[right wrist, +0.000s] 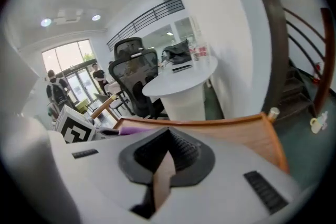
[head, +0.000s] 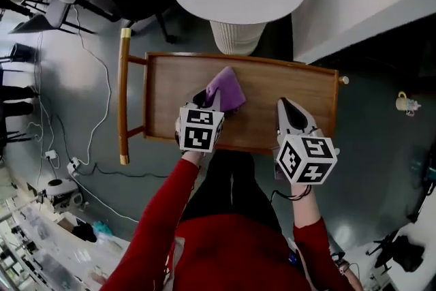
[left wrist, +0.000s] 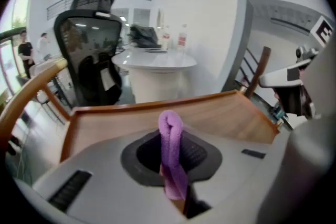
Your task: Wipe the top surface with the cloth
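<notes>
The left gripper [head: 206, 101] pinches the purple cloth [head: 229, 88], which lies on the wooden top [head: 170, 95] near its middle. The right gripper [head: 286, 105] is closed and empty. No marks show how much is already wiped.

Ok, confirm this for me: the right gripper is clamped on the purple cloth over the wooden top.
Wrong gripper. The left gripper is clamped on the purple cloth over the wooden top; the left gripper view shows it.

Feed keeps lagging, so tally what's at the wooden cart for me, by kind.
purple cloth: 1
tongs: 2, the left tongs and the right tongs
wooden cart: 1
Total: 4
</notes>
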{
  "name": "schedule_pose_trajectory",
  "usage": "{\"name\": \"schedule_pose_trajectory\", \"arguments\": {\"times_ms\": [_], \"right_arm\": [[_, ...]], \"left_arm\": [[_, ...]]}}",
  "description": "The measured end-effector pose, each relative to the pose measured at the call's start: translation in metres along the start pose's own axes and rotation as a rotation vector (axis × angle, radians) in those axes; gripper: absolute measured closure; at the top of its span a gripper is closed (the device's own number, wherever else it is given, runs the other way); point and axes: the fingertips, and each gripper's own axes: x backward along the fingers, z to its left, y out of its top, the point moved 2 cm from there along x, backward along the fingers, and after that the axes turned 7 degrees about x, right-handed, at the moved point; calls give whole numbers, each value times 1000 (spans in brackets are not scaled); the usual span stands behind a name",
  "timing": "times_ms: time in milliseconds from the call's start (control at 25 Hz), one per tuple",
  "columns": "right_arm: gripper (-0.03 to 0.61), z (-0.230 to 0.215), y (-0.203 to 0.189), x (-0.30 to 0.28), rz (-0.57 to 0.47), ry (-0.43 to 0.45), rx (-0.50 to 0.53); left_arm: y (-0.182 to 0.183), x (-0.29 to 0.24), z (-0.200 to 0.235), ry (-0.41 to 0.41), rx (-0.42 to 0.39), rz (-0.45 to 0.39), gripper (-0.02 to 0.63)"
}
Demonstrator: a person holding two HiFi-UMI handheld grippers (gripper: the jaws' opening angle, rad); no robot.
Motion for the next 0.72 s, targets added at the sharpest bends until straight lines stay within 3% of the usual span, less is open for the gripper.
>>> {"name": "schedule_pose_trajectory", "arguments": {"times_ms": [160,320,520,720], "right_arm": [[575,53,1,-39,57,125,81],[575,90,1,-52,95,191,126],[575,105,-10,-57,116,205,144],[575,103,-12,-50,89,142,107]], "left_arm": [[-23,35,93,192,139,-14,566],[-40,70,139,313,210,-27,566],[-53,79,149,352,224,-38,566],[-45,84,153,340,176,-56,566]]}}
